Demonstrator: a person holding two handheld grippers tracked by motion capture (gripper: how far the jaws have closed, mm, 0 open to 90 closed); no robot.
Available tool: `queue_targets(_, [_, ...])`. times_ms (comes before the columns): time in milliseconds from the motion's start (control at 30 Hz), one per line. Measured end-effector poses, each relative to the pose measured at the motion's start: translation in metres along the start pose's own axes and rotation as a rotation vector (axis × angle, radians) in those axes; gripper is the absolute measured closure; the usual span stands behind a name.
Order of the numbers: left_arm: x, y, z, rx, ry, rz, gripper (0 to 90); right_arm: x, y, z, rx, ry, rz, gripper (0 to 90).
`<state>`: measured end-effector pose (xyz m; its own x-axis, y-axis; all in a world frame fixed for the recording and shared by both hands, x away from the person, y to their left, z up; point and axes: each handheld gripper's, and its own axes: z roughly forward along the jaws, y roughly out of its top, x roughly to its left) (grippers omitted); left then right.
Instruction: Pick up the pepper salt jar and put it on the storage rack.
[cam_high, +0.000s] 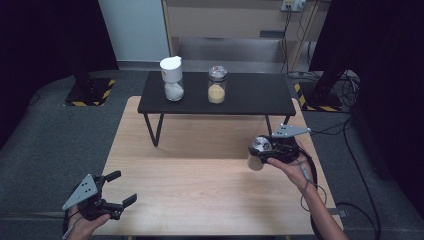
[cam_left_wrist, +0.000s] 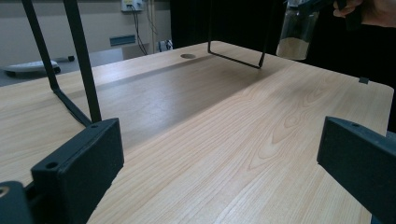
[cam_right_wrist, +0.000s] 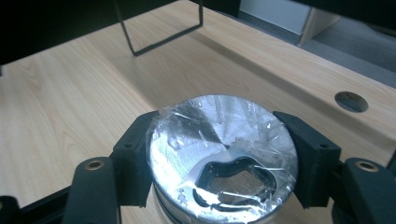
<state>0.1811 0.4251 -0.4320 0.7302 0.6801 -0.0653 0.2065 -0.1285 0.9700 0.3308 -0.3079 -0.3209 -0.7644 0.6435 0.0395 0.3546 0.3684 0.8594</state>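
A jar (cam_high: 258, 152) with a silver lid wrapped in clear film (cam_right_wrist: 224, 154) hangs above the right side of the wooden table (cam_high: 200, 170), its lower part filled with pale powder. The right gripper (cam_high: 270, 150) pinches it at the lid, one jaw on each side. Behind it stands a low black shelf (cam_high: 250, 95) carrying a white-capped jar (cam_high: 172, 79) of white powder and a jar of yellow powder (cam_high: 217, 85). The left gripper (cam_high: 117, 189) sits at the table's near left corner, jaws spread wide and gripping nothing.
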Motion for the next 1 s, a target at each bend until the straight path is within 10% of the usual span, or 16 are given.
queue_targets(1000, [0.001, 0.000, 0.001, 0.001, -0.003, -0.005, 0.0, -0.003, 0.057, -0.031, 0.026, 0.076, -0.049, 35.5])
